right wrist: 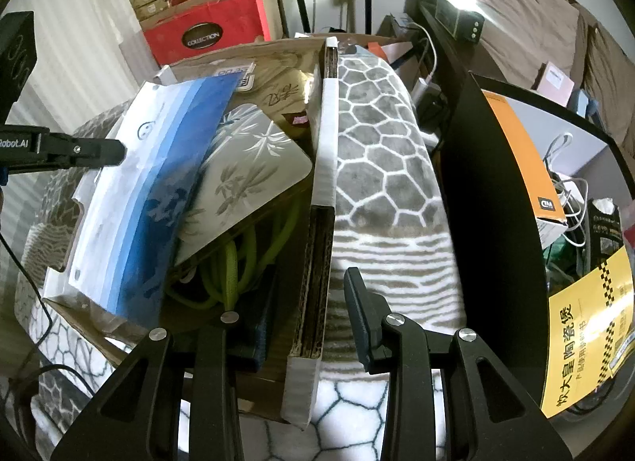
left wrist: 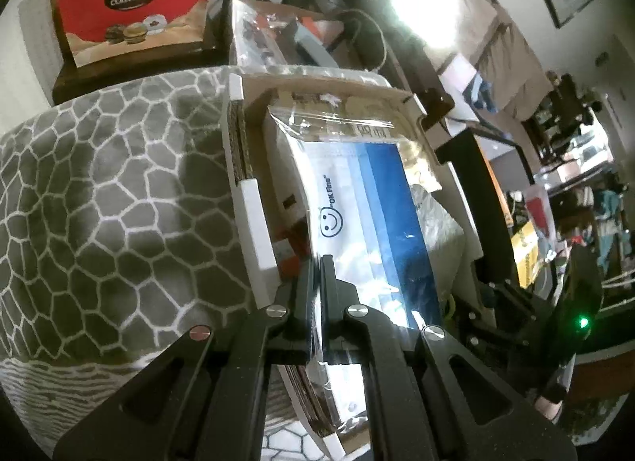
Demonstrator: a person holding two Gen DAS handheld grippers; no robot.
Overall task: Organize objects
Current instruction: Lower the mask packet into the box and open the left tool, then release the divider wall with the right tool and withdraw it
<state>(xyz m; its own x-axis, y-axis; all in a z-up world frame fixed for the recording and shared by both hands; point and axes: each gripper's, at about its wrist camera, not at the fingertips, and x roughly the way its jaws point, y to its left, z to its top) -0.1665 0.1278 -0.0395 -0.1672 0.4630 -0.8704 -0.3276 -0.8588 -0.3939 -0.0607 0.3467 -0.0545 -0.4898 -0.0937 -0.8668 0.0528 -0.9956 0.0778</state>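
A clear pack of blue and white masks (left wrist: 369,191) with a smiley print lies slanted over an open cardboard box (left wrist: 238,135). My left gripper (left wrist: 317,266) is shut on the pack's near edge. From the right wrist view, the left gripper (right wrist: 115,151) reaches in from the left and pinches the mask pack (right wrist: 131,203) above the box. My right gripper (right wrist: 311,282) straddles the box's thick side wall (right wrist: 325,151), with its jaws partly apart. A strip of blanket shows between the right finger (right wrist: 361,310) and the wall.
Inside the box lie a white bamboo-print pouch (right wrist: 254,167) and a green cord (right wrist: 234,262). The box rests on a grey honeycomb-pattern blanket (right wrist: 377,151). A red "COLLECTION" bag (right wrist: 206,28) stands behind. A black curved panel (right wrist: 488,203) and a yellow box (right wrist: 587,334) crowd the right.
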